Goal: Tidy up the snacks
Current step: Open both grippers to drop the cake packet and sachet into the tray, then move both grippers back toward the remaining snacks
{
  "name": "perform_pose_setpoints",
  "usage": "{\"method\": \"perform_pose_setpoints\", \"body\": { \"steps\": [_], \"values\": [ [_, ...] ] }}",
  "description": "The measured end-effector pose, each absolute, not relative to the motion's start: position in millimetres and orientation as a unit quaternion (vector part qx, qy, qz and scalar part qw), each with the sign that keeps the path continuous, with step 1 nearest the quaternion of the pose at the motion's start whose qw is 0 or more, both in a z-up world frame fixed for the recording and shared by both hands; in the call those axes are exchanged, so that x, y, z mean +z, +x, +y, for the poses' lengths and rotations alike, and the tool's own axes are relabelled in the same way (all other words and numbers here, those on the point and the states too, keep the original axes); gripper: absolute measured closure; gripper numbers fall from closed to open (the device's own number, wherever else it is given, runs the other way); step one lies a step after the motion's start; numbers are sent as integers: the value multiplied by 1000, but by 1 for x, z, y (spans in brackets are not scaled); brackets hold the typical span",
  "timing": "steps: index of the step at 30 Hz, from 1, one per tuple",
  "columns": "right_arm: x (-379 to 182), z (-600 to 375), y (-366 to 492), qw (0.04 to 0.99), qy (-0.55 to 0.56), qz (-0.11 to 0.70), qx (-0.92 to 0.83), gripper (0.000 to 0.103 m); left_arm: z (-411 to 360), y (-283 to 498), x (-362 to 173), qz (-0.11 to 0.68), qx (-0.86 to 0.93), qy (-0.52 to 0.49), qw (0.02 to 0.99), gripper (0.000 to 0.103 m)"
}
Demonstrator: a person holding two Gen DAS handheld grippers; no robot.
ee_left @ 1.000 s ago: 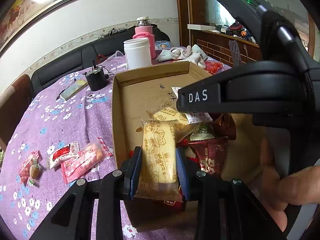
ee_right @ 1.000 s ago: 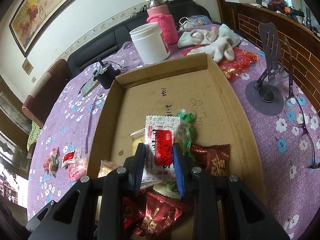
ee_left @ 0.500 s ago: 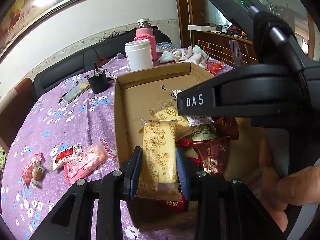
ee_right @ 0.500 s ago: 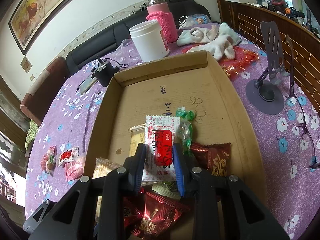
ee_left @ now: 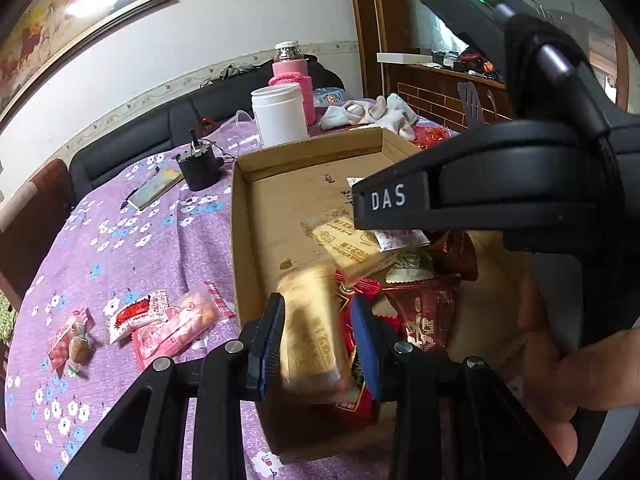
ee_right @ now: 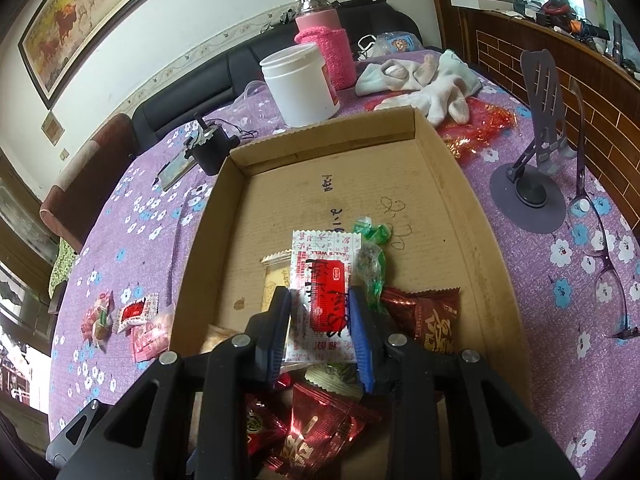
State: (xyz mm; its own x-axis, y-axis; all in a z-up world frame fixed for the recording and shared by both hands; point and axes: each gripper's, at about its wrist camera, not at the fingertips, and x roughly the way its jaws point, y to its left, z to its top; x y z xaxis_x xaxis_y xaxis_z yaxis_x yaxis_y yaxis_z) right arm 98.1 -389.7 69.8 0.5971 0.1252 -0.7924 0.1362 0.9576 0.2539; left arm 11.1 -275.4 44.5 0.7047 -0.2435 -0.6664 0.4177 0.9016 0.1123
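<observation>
Lengthwise between parted left fingers blurs a biscuit pack; right fingers pinch a red-white packet.

White capital letters "DAS" stand on the black body of the right gripper, seen in the left wrist view. On the floor of the cardboard box there are dark handwritten marks, like small numerals and a looping scribble, too small to read. The white sachet in the right view bears fine red print and a red panel with dark characters, none clear enough to make out. The red packets carry large gold characters, only partly visible. The biscuit pack between the left fingers is blurred, and its printing cannot be read.
</observation>
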Motion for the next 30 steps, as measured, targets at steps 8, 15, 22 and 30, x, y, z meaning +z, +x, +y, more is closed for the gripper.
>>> {"method": "perform_pose_setpoints", "body": {
  "steps": [8, 15, 22, 30],
  "values": [
    [87, -390, 90, 898, 156, 411, 8, 73, -271, 8, 53, 340, -181, 120, 915, 67],
    [93, -391, 88, 901, 166, 400, 12, 73, -266, -5, 66, 329, -181, 124, 919, 66],
    [95, -386, 87, 906, 157, 392, 16, 73, -239, -15, 80, 332, -173, 108, 921, 65],
    [100, -363, 82, 915, 125, 381, 42, 73, -179, -29, 89, 332, -136, 81, 930, 65]
  ]
}}
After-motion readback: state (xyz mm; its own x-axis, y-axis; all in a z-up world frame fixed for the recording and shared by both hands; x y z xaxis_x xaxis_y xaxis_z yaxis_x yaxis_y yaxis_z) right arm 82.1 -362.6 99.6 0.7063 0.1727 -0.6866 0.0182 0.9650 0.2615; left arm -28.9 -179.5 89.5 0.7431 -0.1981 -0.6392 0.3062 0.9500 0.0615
